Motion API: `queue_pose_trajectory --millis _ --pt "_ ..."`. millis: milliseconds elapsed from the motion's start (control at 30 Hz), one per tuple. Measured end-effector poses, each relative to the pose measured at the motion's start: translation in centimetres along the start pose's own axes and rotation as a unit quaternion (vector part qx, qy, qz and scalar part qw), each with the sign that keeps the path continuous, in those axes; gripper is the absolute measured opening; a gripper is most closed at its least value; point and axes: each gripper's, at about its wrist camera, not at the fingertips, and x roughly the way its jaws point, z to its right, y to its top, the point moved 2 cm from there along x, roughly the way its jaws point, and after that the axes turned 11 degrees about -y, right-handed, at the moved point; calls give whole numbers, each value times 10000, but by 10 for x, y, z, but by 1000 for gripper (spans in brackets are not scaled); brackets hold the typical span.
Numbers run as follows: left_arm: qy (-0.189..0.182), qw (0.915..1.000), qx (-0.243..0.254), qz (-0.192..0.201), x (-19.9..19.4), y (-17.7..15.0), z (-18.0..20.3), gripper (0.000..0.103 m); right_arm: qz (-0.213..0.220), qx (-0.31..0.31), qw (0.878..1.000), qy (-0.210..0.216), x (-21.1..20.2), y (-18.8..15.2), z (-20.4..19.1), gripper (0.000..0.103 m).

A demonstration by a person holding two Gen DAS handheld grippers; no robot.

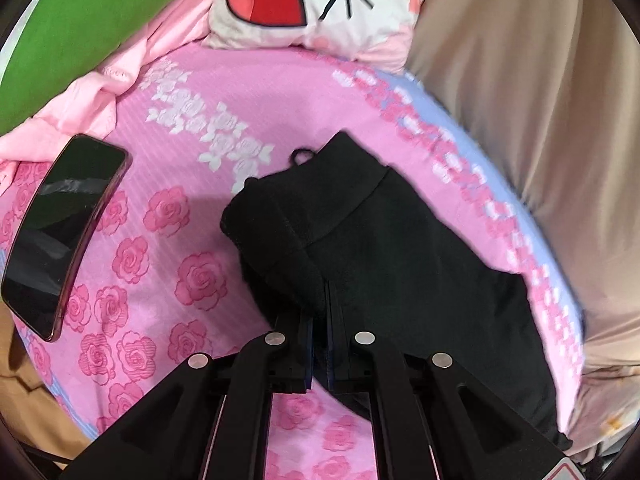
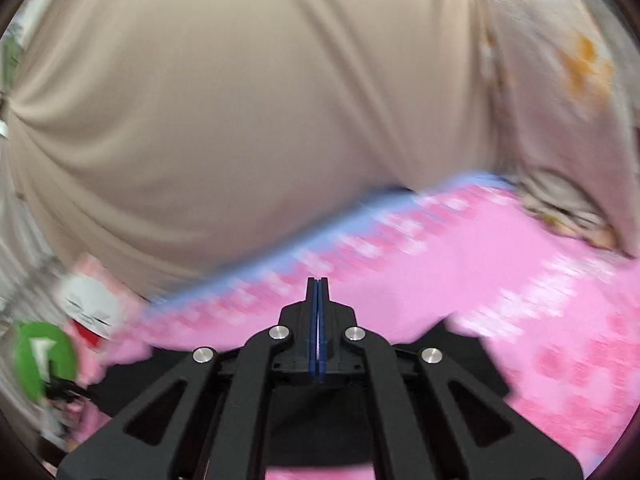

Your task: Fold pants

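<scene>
My left tool (image 1: pixel 320 300) is clamped on a bunched edge of the black pants (image 1: pixel 400 264), which lie partly folded on the pink rose-print bed sheet (image 1: pixel 168 240), the waistband end heaped just ahead of my fingers. My right tool (image 2: pixel 318 292) is pinched together on nothing that I can see, hovering above the sheet with black cloth under its frame; that view is blurred. To make this fold neat, I judge I should carry the gripped edge low and level across the pile, line its border with the far one, then let go only once it lies flat. Further left, the phone (image 1: pixel 64 232) rests near the pants; I would keep cloth off it. The cartoon pillow (image 1: pixel 320 0) sits beyond.
</scene>
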Motion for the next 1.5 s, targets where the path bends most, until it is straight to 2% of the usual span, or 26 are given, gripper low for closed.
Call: queue_pose_trajectory --millis 67,100,233,300,367,467,567,600,633,667,733,800,867,900,933,967,1033,1133,1167,1200,1233,1300,1367,1433,1467,1500 --pt "90 9999 -13 -75 8 -6 -6 3 -773 297 9955 -463 28 -33 28 0" --pt "102 9999 -64 -112 12 -8 -9 4 -973 559 9929 -387 32 -48 39 2" --pt "143 9998 -91 -100 14 -10 -11 5 -895 1015 9906 194 22 -45 34 13" --pt "199 9997 -64 -102 14 -9 -8 5 -998 1169 9878 254 23 -32 23 69" --pt "241 9997 -43 -88 15 -9 -6 5 -1085 1424 9834 305 28 -21 16 75" --pt "209 9997 -70 -79 15 -10 -8 5 -1599 1818 9694 401 46 -12 3 75" --pt "189 9998 -47 -109 16 -9 -8 5 -2097 2024 9566 18 70 -14 -7 73" --pt "189 9997 -25 -126 16 -9 -8 5 -2117 1994 9568 -67 76 -14 -10 49" --pt "184 9997 -16 -136 17 -8 -7 5 -2143 1884 9584 -51 85 -14 -14 32" --pt "166 9998 -21 -145 18 -8 -7 5 -2150 1821 9595 43 90 -14 -16 7" --pt "125 9998 -34 -164 20 -6 -8 5 -1503 1746 9714 577 72 3 -24 7" --pt "103 9998 -48 -170 20 -7 -9 5 -604 1352 9826 1121 27 18 -33 6" --pt "107 9998 -3 -163 20 -8 -9 5 -83 962 9893 1095 -2 14 -28 6" --pt "102 9998 4 -169 20 -8 -9 5 -198 798 9929 864 5 2 -16 8" --pt "106 9998 34 -158 21 -9 -9 5 -607 774 9933 602 25 -15 -2 9" --pt "113 9998 48 -158 23 -9 -9 6 -1042 879 9903 255 45 -34 15 10" --pt "163 9997 67 -154 25 -10 -9 6 -1430 1026 9842 -202 62 -59 37 12" --pt "219 9996 84 -146 25 -11 -8 6 -1323 1487 9798 211 53 -67 50 19" --pt "215 9996 69 -158 25 -10 -8 6 -1280 1503 9800 243 51 -65 49 32" --pt "204 9996 48 -174 25 -10 -9 6 -1180 1495 9813 275 49 -59 47 54" --pt "182 9997 13 -190 25 -9 -10 6 -1113 1498 9821 250 50 -55 47 60" --pt "159 9997 -10 -200 25 -9 -11 7 -1069 1489 9826 289 54 -44 44 61" --pt "177 9996 29 -195 25 -10 -10 7 -1099 1561 9814 210 65 -38 46 60" --pt "216 9995 92 -202 26 -10 -8 6 -1193 1543 9807 147 80 -38 50 29" --pt "238 9994 143 -203 26 -9 -6 5 -1201 1527 9808 138 83 -36 48 6" --pt "271 9993 198 -184 24 -8 -4 4 -1038 1513 9828 222 78 -30 42 6"
